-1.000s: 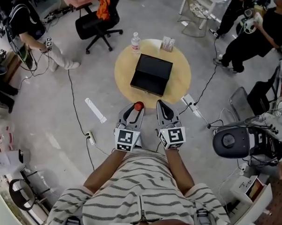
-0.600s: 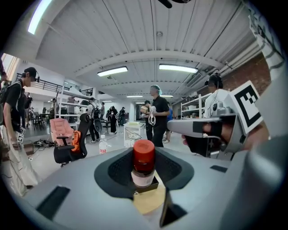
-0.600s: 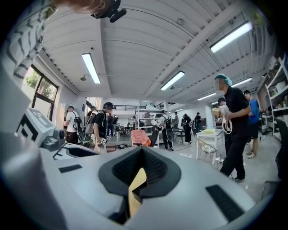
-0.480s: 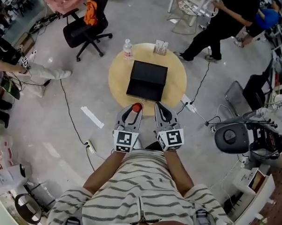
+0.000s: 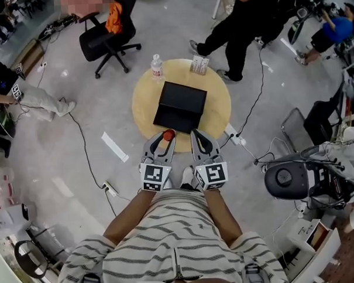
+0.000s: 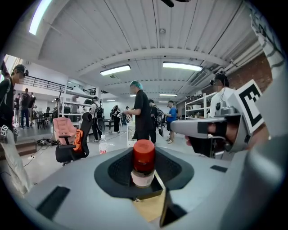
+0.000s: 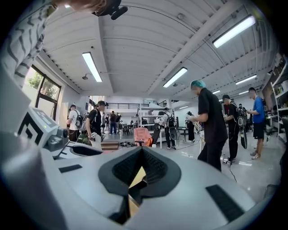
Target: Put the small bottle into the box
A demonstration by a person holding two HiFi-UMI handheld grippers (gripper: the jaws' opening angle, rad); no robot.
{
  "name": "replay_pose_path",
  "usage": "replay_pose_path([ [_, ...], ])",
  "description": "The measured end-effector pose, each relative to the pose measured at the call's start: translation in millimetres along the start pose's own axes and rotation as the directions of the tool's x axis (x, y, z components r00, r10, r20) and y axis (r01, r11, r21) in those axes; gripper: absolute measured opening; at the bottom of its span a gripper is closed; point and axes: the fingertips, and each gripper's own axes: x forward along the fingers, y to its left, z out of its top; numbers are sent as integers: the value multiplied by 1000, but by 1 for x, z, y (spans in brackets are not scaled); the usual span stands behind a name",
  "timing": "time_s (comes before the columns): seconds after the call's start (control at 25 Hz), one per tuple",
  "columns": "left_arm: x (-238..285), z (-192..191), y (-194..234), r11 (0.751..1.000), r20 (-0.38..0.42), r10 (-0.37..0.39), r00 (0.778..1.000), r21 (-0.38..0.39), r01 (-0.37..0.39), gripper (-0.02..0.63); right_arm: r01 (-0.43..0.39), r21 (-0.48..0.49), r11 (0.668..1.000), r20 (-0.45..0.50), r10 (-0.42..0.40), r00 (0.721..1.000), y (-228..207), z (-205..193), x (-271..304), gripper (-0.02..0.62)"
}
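The small bottle (image 5: 168,135), red-capped with a pale body, stands upright between the jaws of my left gripper (image 5: 165,139), which is shut on it. In the left gripper view the bottle (image 6: 143,162) fills the gap of the left gripper (image 6: 144,177). My right gripper (image 5: 198,137) is beside it, shut with nothing in it; in its own view the right gripper (image 7: 141,157) has its pads closed together. Both hover at the near rim of the round wooden table (image 5: 218,115). The black box (image 5: 180,107) lies open mid-table, just beyond the grippers.
A clear water bottle (image 5: 157,67) and a small card pack (image 5: 199,64) stand at the table's far edge. A person in black (image 5: 242,21) walks close behind the table. A black office chair (image 5: 105,38) and floor cables (image 5: 84,154) lie to the left.
Both grippers have crept a little toward the table's near rim with the bottle still held. The person in black has walked leftward behind the table.
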Motion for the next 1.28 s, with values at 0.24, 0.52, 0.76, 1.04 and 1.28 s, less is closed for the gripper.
replay_pose_path([
  [0.24, 13, -2, -9, 1000, -5, 19, 1000, -2, -19, 149, -27, 1, 1000, -15, 28, 1000, -14, -9, -3, 9],
  [0.52, 29, -7, -14, 1000, -20, 31, 999, -4, -31, 149, -42, 10, 999, -29, 42, 999, -28, -19, -2, 9],
  [0.76, 46, -16, -17, 1000, -40, 22, 999, 0, -22, 149, -46, 20, 999, -51, 47, 998, -35, -27, 1, 9],
  [1.04, 62, -31, -13, 999, -77, 32, 996, 4, -32, 149, -50, 40, 998, -88, 53, 995, -39, -42, 1, 9],
  [1.28, 72, -49, -5, 999, -123, 35, 992, 4, -35, 149, -60, 39, 997, -110, 64, 992, -33, -52, 2, 9],
])
